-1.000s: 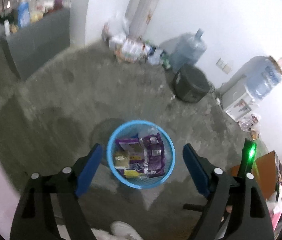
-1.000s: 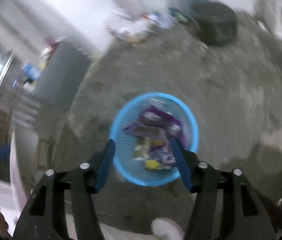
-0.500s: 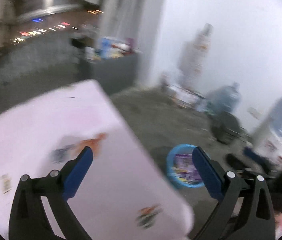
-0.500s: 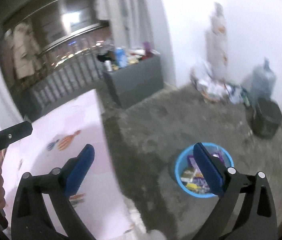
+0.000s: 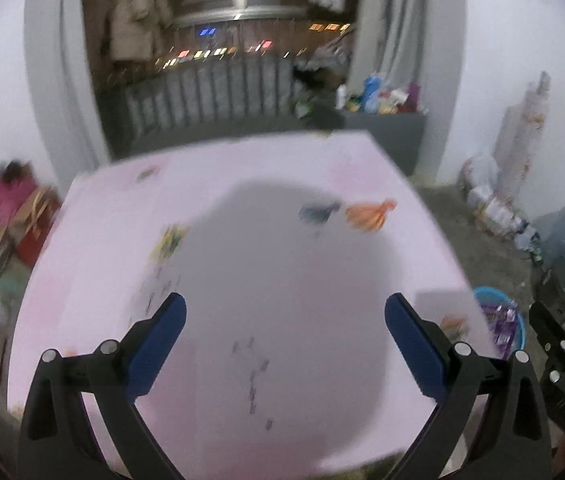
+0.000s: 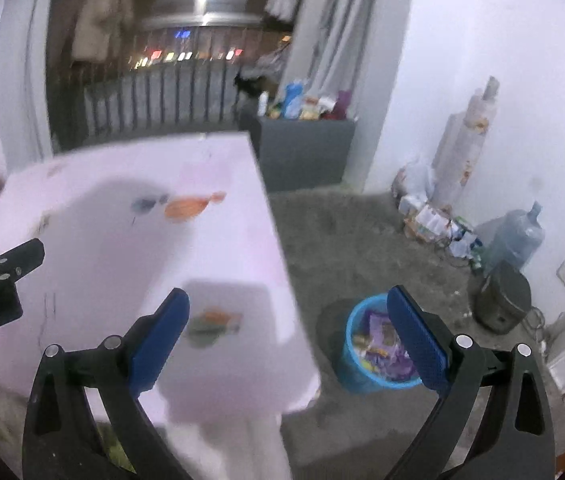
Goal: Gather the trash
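A blue trash basket (image 6: pixel 352 376) stands on the concrete floor beside a pink table (image 6: pixel 218 264), with purple and yellow wrappers (image 6: pixel 382 344) inside. My right gripper (image 6: pixel 288 320) hangs open and empty over the table's right edge, and the basket shows behind its right finger. Nothing is between the fingers of my left gripper (image 5: pixel 286 320), which hangs open over the middle of the table (image 5: pixel 282 360). The basket (image 5: pixel 490 293) peeks out past the table's right corner. Blurred orange (image 5: pixel 366 214) and dark blue (image 5: pixel 318 212) marks lie on the pink top. I cannot tell whether they are prints or loose items.
A grey cabinet (image 6: pixel 306 152) topped with bottles stands behind the table, by a balcony railing (image 6: pixel 154 96). Bags and packets (image 6: pixel 430 212), a water jug (image 6: pixel 516 240) and a dark round bin (image 6: pixel 502 296) line the right wall. Red boxes (image 5: pixel 14 216) sit left of the table.
Both grippers have swung up and away from directly over the basket to face the pink table. Their jaws have widened, and the basket now sits off to the right.
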Motion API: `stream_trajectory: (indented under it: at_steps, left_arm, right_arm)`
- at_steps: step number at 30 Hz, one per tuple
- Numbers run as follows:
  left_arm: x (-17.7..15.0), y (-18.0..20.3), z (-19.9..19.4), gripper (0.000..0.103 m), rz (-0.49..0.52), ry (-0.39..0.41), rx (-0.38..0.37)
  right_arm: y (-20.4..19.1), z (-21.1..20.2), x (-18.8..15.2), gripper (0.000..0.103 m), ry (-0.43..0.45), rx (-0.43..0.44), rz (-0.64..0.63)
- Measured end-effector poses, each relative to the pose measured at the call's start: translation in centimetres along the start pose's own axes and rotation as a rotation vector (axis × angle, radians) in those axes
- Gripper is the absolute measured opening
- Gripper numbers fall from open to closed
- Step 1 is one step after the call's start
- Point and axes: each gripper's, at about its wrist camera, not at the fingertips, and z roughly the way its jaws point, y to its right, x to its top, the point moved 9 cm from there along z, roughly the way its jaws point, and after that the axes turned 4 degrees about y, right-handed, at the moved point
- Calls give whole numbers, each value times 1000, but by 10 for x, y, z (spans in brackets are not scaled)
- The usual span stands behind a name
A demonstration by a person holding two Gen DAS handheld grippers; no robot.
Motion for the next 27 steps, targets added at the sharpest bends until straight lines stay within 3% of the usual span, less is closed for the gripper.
stream_trajectory:
  at_steps: [3, 10, 17, 27]
  left_arm:
    - [-20, -1, 4, 97, 20, -62, 16]
    - [-22, -8, 11, 97, 3, -102, 43]
    - [-26, -2, 13, 97, 19, -116, 41]
    - [-32, 2, 15, 97, 36, -138, 45]
  right_arm:
    - [-12, 7, -20, 95, -89, 47, -35]
    - [5, 9, -35, 95, -175, -5, 43]
    - [15, 7, -37, 95, -177, -65, 57]
    - [18, 6, -45, 95, -186, -68, 96]
